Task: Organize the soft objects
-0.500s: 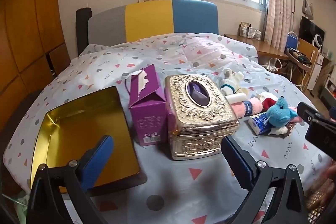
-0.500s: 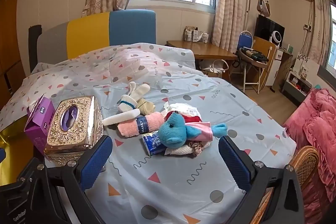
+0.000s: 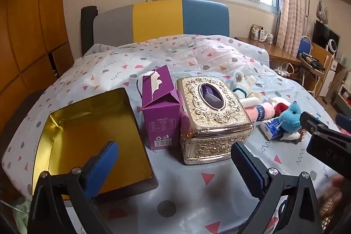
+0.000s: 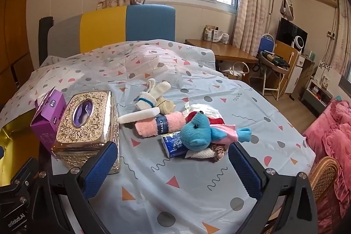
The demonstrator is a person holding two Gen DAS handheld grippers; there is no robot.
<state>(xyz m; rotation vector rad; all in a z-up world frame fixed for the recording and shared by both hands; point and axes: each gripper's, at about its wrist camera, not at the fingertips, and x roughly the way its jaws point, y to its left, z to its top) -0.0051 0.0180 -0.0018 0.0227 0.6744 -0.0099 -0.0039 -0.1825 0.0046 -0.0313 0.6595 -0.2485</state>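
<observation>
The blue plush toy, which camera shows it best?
The right wrist view: the blue plush lies whole and central on the pile, ahead of the open right gripper. The left wrist view shows it small at the right edge, partly hidden by the other gripper.

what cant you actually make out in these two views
- What lies under the blue plush toy: right wrist view, the toy covers the white and brown soft items.
- Gold tin: right wrist view, cut off by the left edge.
- Contents of the ornate gold tissue box: left wrist view, only a purple patch shows through its oval opening.
- Print on the purple carton: left wrist view, too small.
</observation>
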